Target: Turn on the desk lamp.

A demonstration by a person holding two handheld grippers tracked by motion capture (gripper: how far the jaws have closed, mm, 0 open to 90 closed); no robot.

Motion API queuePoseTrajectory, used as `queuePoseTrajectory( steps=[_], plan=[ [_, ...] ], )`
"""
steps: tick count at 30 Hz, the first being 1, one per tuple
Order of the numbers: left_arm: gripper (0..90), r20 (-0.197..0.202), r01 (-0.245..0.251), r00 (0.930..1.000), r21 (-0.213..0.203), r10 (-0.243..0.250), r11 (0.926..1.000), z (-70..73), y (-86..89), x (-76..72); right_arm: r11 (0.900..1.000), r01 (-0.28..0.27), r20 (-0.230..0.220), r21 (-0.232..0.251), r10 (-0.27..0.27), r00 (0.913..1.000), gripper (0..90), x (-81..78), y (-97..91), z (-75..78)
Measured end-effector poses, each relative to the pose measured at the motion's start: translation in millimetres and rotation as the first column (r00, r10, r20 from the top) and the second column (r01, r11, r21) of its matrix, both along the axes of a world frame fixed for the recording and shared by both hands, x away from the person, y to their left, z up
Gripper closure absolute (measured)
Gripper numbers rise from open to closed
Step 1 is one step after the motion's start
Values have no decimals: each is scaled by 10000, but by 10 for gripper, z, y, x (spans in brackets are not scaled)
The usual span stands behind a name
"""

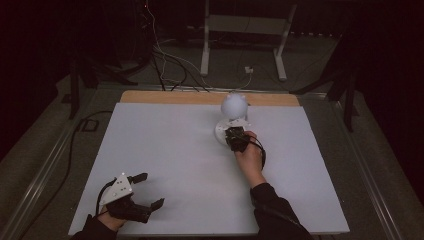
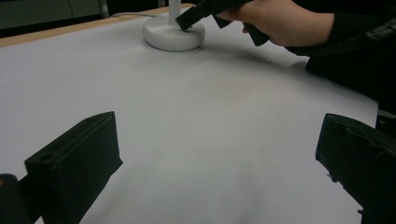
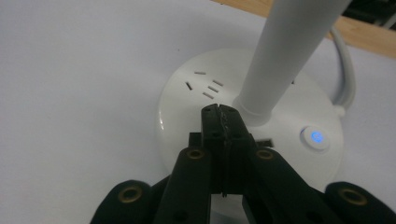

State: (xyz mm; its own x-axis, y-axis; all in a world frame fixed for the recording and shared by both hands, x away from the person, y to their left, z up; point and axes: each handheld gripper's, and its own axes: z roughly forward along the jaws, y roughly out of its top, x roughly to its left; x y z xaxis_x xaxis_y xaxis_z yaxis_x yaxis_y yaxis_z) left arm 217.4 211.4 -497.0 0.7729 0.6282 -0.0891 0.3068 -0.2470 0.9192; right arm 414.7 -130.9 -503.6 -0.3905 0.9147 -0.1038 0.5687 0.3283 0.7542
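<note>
A white desk lamp stands at the far middle of the white table, with a round head [image 1: 233,106] and a round base [image 1: 222,131]. In the right gripper view the base [image 3: 187,107] carries socket slots [image 3: 205,86], a blue-lit button [image 3: 316,136] and a white stem [image 3: 289,51]. My right gripper [image 3: 222,112] is shut, with nothing between its jaws. Its tips rest over the base just in front of the stem, left of the button. The high view shows the right gripper [image 1: 235,136] at the base's near edge. My left gripper [image 1: 152,190] is open near the table's front left corner, over bare surface [image 2: 219,154].
The white table sheet [image 1: 165,145] has a strip of wood [image 1: 165,97] along its far edge. The lamp's white cable [image 3: 345,70] runs off the base toward that edge. Cables [image 1: 165,65] and a white stand [image 1: 245,30] sit on the floor beyond.
</note>
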Motion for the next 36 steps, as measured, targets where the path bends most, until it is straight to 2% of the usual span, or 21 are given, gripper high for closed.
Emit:
queuePoseTrajectory(
  steps=[1, 5, 6, 11, 16, 19, 20, 21, 23, 25, 26, 28, 31, 33, 34, 36],
  plan=[
    [4, -13, 6, 10000, 18, -6, 10000, -2, -2, 0, 9998, 97, -85, 153, -95, 9999, 900, 9, -9, 0],
    [4, 28, 27, 10000, 3, -27, 10000, 5, -1, -3, 9999, 28, -32, 146, -27, 10000, 900, 5, -13, 0],
    [4, 17, 1, 10000, -19, -1, 10000, 4, 2, -1, 9993, 65, -103, 358, -61, 9999, 900, 6, -24, 8],
    [4, 28, -5, 10000, -25, 5, 10000, 6, 12, 2, 9980, -130, 184, 625, 119, 9998, 900, -48, -14, 61],
    [4, 52, 25, 10000, 10, -25, 10000, 7, 11, -1, 9936, -725, 478, 871, 685, 9965, 697, -123, -15, 134],
    [4, 9, -3, 10000, -14, 3, 10000, 4, 7, -1, 9837, -1153, 370, 1378, 1112, 9931, 555, -157, -38, 150],
    [4, 16, 11, 10000, 14, -11, 10000, 4, 6, -2, 9827, -1265, 344, 1353, 1229, 9918, 494, -166, -44, 151],
    [4, 34, 24, 10000, 20, -24, 10000, 5, 6, -1, 9830, -1284, 126, 1309, 1278, 9917, 441, -166, -46, 153],
    [4, 0, 7, 10000, -11, -7, 10000, 3, 5, 6, 9803, -1134, -340, 1619, 1203, 9921, 357, -163, -71, 163],
    [4, -8, 10, 10000, 50, -10, 10000, -1, 4, 7, 9785, -1027, -481, 1789, 1129, 9924, 258, -164, -104, 171],
    [4, -6, 23, 10000, 43, -23, 10000, 0, 2, 6, 9737, -1022, -564, 2036, 1158, 9917, 180, -170, -144, 185],
    [4, 9, 6, 10000, -9, -6, 10000, 2, 3, 6, 9707, -1144, -664, 2113, 1310, 9892, 165, -175, -165, 196],
    [4, -14, 30, 10000, -5, -30, 10000, -4, 6, 12, 9569, -1317, -562, 2589, 1511, 9869, 119, -214, -243, 243],
    [4, -22, 37, 10000, -2, -37, 10000, -6, 2, 17, 9484, -1553, -711, 2763, 1814, 9808, 63, -231, -296, 270],
    [4, -31, 33, 10000, -11, -33, 10000, -6, 2, 18, 9482, -1771, -729, 2637, 2027, 9765, 39, -239, -318, 279],
    [4, -25, 30, 10000, -7, -30, 10000, -6, 1, 14, 9380, -2095, -740, 2761, 2381, 9684, 7, -260, -358, 296]
  ],
)
